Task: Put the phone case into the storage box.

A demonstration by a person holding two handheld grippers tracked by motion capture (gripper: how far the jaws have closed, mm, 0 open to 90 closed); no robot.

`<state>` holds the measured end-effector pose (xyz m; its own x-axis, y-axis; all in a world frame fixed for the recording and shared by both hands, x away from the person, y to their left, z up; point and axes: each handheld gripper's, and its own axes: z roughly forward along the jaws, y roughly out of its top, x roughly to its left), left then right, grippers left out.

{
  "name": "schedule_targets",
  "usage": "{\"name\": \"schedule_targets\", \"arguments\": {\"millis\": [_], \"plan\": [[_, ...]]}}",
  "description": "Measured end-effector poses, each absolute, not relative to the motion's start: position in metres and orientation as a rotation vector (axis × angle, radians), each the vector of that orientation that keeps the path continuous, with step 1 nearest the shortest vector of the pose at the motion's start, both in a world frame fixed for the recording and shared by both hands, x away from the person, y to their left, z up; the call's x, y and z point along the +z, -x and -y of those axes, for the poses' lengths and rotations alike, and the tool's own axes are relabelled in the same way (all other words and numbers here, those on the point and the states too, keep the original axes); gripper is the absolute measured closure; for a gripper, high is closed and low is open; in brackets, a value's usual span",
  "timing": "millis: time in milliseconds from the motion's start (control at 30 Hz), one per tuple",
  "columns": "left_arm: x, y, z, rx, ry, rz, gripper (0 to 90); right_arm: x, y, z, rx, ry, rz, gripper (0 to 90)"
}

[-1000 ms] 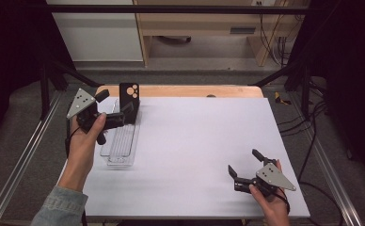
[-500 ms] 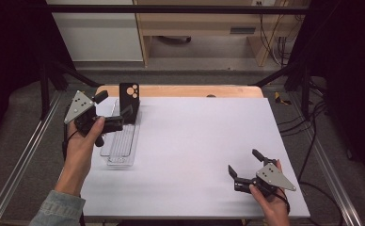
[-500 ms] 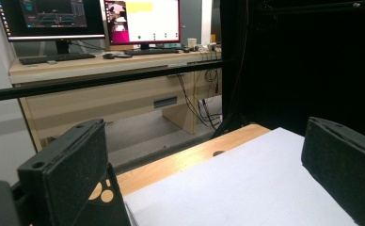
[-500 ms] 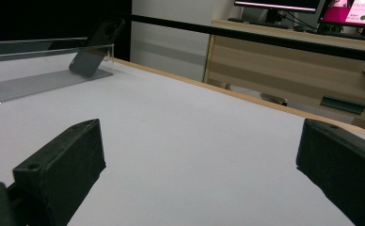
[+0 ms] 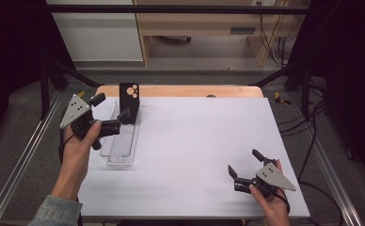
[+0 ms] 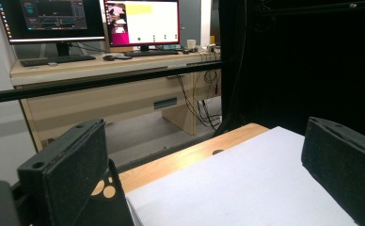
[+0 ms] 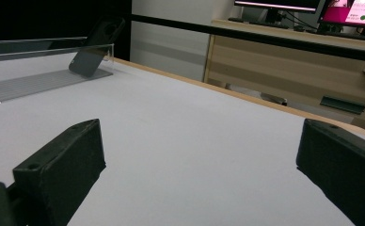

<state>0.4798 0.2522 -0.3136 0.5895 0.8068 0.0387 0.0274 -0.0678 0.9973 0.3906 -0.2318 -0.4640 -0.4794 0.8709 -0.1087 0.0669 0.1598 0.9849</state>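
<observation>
A black phone [image 5: 129,96] with pale round spots near its top stands propped at the far end of a clear plastic tray [image 5: 120,143]. My left gripper [image 5: 111,106] hovers open over the tray's far left side, just left of the phone, with nothing between its jaws. In the left gripper view, the left gripper [image 6: 204,188] has the phone [image 6: 103,195] low beside its left jaw. My right gripper [image 5: 245,163] rests open near the table's front right. In the right gripper view, the right gripper [image 7: 199,179] faces the distant tray [image 7: 30,77] and phone [image 7: 96,44].
The white table top [image 5: 199,136] ends in a wooden strip [image 5: 180,91] at the far edge. A black bar [image 6: 100,82] crosses beyond the table, with a desk and monitors [image 6: 140,21] behind. Metal rails [image 5: 20,160] run along both sides.
My left gripper has drifted slightly left and toward the person, away from the phone. The right gripper has stayed put.
</observation>
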Motion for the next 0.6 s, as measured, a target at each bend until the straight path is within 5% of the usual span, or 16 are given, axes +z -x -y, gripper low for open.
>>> {"name": "schedule_targets", "arguments": {"millis": [600], "plan": [[-0.323, -0.469, -0.264, 0.756, -1.516, -0.745, 0.7, -0.464, -0.391, 0.231, 1.393, -0.904, -1.713, 1.9]]}}
